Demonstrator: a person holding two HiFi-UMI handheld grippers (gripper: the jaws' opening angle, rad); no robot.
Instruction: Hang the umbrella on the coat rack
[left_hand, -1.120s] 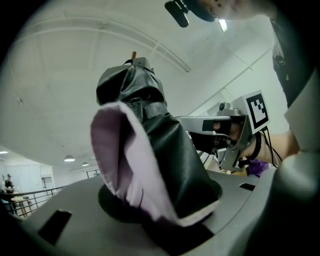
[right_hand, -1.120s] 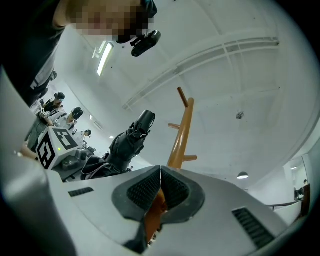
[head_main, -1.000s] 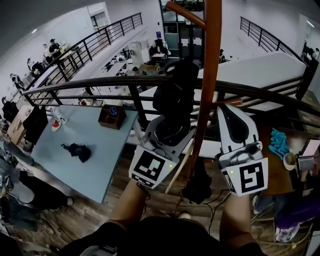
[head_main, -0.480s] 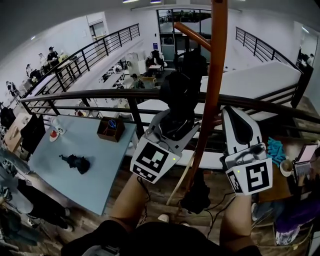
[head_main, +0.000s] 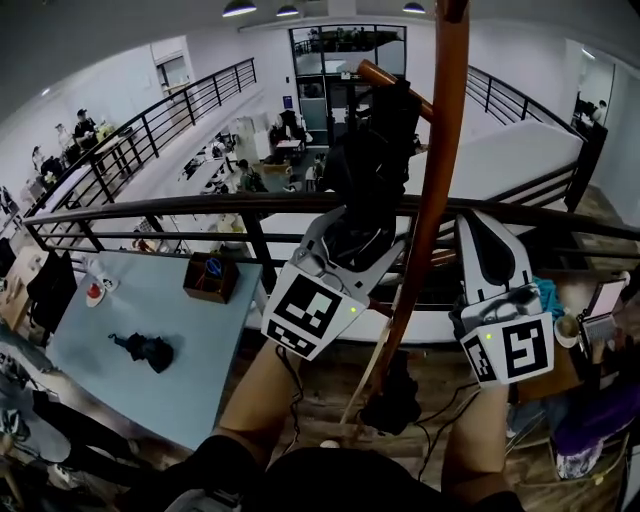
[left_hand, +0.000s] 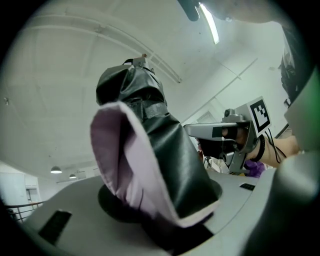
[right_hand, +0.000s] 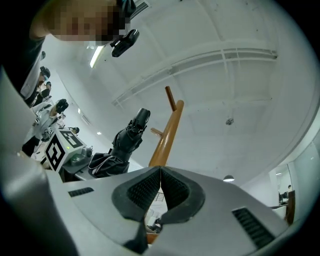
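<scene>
Seeing pale umbrella lining takes left gripper view.

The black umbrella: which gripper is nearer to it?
Left. The left gripper is closed on the black umbrella; the right gripper, shut and empty, is apart from it, across the coat rack pole.

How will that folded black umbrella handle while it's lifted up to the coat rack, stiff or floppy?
Probably stiff along its core: the umbrella stands upright from the left claw. Its loose fabric folds will likely flop and could snag the rack's peg. It seems light, since one claw holds it.
</scene>
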